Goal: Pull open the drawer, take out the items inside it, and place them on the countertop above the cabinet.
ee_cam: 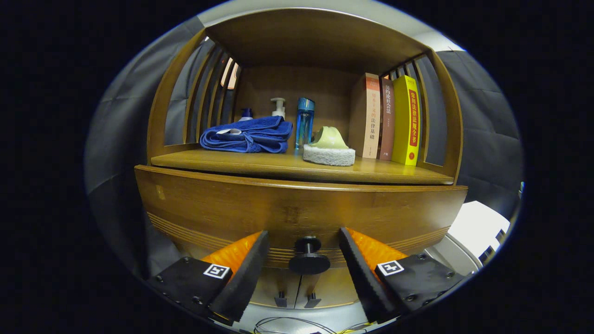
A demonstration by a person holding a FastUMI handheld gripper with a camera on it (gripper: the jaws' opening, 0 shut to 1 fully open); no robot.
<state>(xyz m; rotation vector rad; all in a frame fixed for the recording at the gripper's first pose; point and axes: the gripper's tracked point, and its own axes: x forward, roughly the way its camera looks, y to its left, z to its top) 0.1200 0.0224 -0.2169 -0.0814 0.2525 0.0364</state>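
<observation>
Fingers of our gripper (pixel 304 264) spread apart w/ drawer knob (pixel 309 260) btwn them, untouched; drawer (pixel 297 208) closed, we see towel (pixel 248 135) on countertop (pixel 297 168).

Gripper (pixel 304 260): two wedge-shaped fingers, flat textured pads facing inward, jaws apart. Each finger bolted to dark block mount with round screws. Small square black-and-white marker tag on top of each mount.
</observation>
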